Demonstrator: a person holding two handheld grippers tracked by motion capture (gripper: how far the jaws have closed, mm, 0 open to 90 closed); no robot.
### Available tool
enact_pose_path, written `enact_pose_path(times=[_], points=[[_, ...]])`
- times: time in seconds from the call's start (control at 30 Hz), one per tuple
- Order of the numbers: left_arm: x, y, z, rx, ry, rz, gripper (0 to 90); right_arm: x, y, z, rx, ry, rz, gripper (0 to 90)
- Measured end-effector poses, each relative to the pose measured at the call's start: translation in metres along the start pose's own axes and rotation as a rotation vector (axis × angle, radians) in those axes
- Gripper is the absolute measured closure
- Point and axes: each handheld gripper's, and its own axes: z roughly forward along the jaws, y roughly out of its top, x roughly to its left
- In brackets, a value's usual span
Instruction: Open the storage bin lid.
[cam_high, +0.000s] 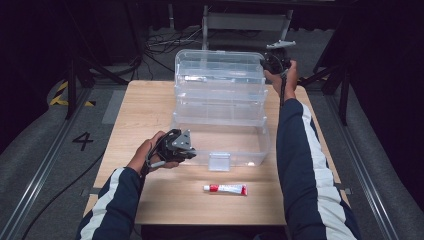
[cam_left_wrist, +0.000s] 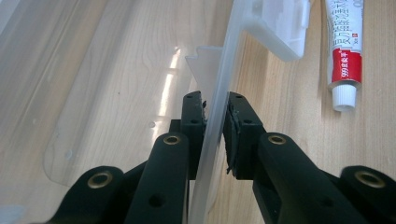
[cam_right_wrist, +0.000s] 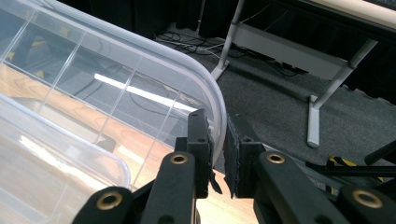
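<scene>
The wooden tabletop (cam_high: 150, 110) carries everything in front of you, and most of its middle is taken up by the clear plastic box (cam_high: 220, 137), which stands open with its latch tab facing you. Its hinged lid (cam_high: 220, 67) is raised at the far edge, standing up behind the tray.

Your left claw (cam_high: 186, 150) sits at the box's near left wall. In the left gripper view its black pads (cam_left_wrist: 192, 126) stand on either side of that thin clear wall (cam_left_wrist: 215, 121), one inside the tray and one outside, pressed in so that they pinch the plastic between them.

Your right claw (cam_high: 272, 59) is up at the far right corner of the lid. In the right gripper view the rounded lid rim (cam_right_wrist: 219, 116) runs down between the two pads (cam_right_wrist: 201, 140), and they are drawn close about it, gripping the edge.

A small red and white tube (cam_high: 225, 188) lies flat on the tabletop on your side of the box, just clear of the latch, its white cap (cam_left_wrist: 344, 95) showing close by in the left gripper view.
</scene>
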Motion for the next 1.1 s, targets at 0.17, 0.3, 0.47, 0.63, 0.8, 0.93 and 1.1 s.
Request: enact_pose_path(times=[0.17,0.3,0.47,0.63,0.8,0.93,1.1], points=[[0.0,0.0,0.0,0.002,0.002,0.001,79.5,-0.001,0.001,0.005,0.024,0.004,0.006,81.6],[0.0,0.0,0.0,-0.002,-0.002,0.004,79.6,-0.001,0.001,0.008,0.038,0.008,0.006,81.5],[-0.001,0.0,0.001,-0.01,-0.005,-0.009,79.6,-0.003,-0.001,0.01,0.039,0.016,0.016,81.5],[-0.001,-0.001,0.001,-0.014,-0.006,-0.012,79.1,-0.004,-0.003,0.013,0.062,0.01,0.012,81.1],[-0.001,-0.002,0.002,-0.013,0.012,-0.018,79.1,-0.01,-0.01,0.018,0.114,-0.017,0.014,80.3],[0.001,-0.002,0.003,-0.018,-0.002,-0.023,78.7,-0.013,-0.011,0.016,0.12,-0.012,0.018,80.0],[0.001,-0.002,0.003,-0.023,0.0,-0.028,78.7,-0.016,-0.014,0.014,0.116,-0.008,0.02,79.3]])
